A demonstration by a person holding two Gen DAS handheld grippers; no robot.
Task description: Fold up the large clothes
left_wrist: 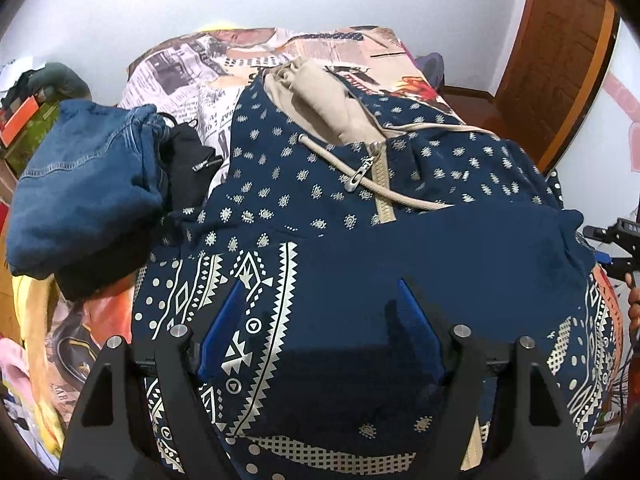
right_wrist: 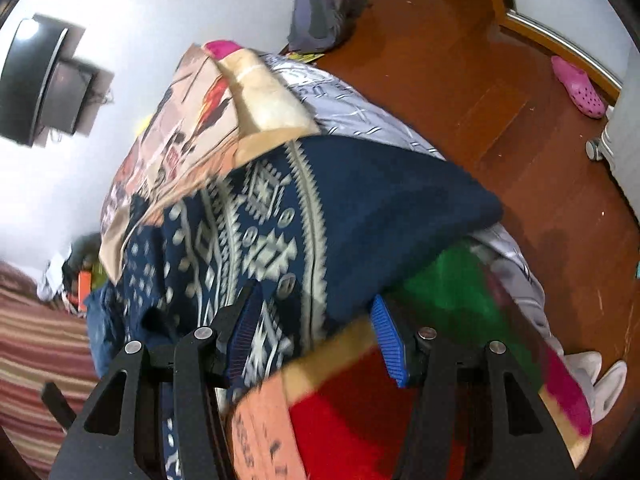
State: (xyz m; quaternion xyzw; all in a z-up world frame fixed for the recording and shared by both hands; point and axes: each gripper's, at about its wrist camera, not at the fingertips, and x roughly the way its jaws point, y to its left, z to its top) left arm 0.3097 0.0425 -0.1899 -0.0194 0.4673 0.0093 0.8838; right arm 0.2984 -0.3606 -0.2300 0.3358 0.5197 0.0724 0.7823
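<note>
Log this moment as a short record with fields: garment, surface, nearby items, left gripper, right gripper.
garment: navy patterned hoodie with beige hood lining, spread out, zipper side up
surface: bed with printed bedspread
nearby items: folded denim garment beside the hoodie; pink clog on wooden floor
left gripper: open over the hoodie, holding nothing
right gripper: open at the hoodie's edge, pads not pressing on it

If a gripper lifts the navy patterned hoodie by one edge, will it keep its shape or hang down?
The navy patterned hoodie would probably sag: it already drapes limply over the bed. Its thick fabric suggests moderate weight. The loose drawstring would likely dangle.
</note>
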